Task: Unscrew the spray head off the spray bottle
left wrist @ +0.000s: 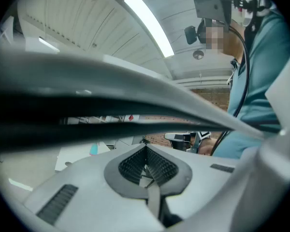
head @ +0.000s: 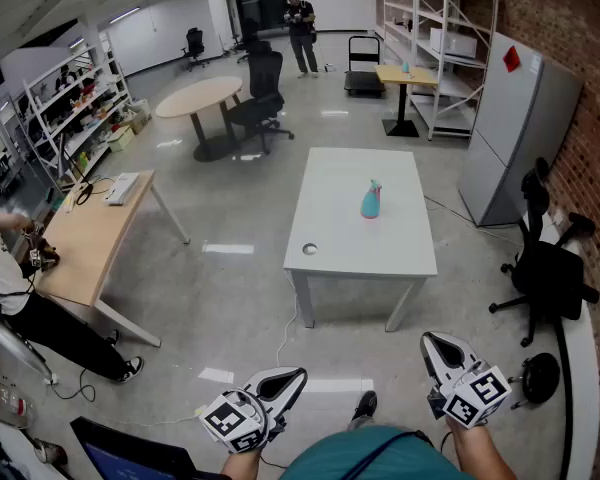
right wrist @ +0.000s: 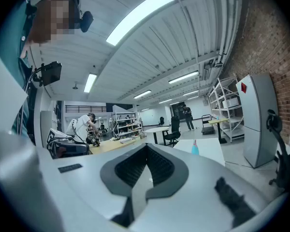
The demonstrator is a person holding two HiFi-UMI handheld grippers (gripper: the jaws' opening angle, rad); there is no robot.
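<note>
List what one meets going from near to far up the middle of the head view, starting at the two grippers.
left gripper and right gripper, side by side, both shut → near edge of the white table → spray bottle standing on it → black office chair → standing person at the far end

Bright, even indoor light from ceiling strip lamps (right wrist: 140,16). Soft reflections on glossy floor (head: 225,249). Strong fisheye bending, dark vignette corners in gripper views. Left gripper view: blurred dark band (left wrist: 63,115) near lens.
</note>
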